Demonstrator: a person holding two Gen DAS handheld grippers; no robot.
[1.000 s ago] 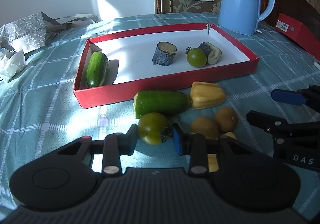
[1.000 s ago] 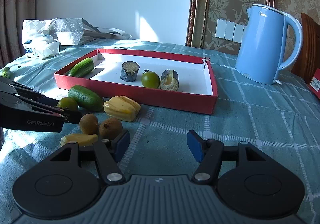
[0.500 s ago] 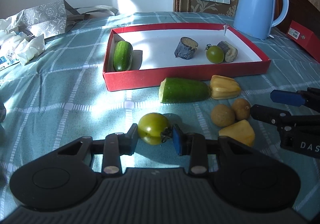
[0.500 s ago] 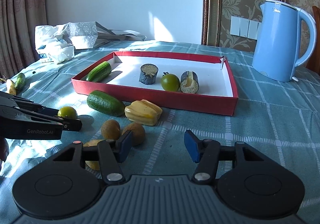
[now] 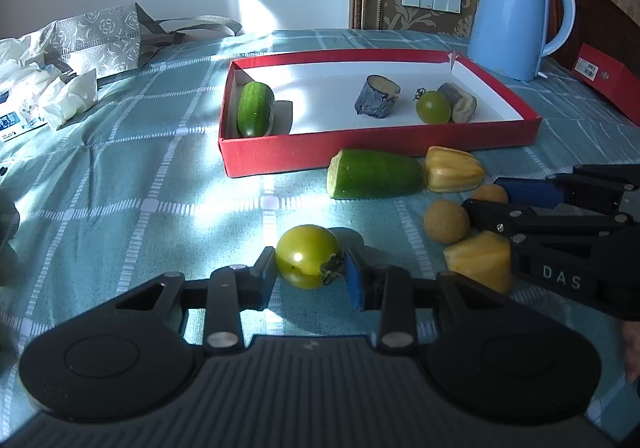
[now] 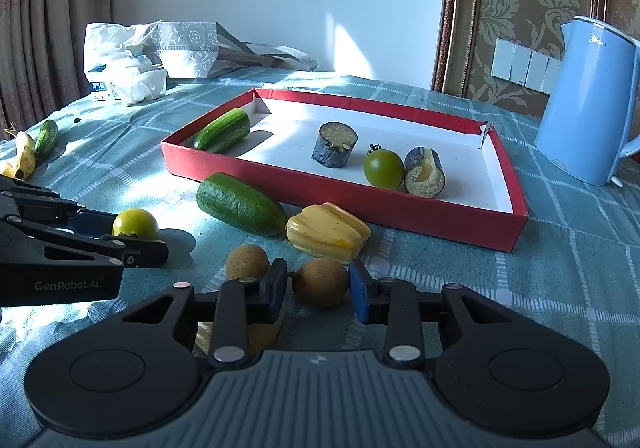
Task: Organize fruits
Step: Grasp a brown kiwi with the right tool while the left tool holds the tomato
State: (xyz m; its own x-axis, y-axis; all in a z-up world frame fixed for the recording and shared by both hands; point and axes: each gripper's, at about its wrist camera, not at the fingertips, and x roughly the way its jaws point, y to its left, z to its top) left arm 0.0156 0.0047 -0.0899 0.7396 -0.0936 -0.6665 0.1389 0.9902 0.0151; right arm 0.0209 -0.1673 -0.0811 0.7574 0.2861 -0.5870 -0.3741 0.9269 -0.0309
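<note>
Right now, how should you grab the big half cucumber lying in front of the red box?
Grip the half cucumber across its fat middle, coming down from above. It lies flat on its side, long and round, so tongs squeeze best across its width. The yellow fruit touches one end, and the red box sits close behind.

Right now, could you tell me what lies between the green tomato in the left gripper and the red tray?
Only bare checked tablecloth separates the green tomato from the red tray, as the left wrist view shows.

two low wrist views, facing red tray [image 5: 376, 152], probably near
</note>
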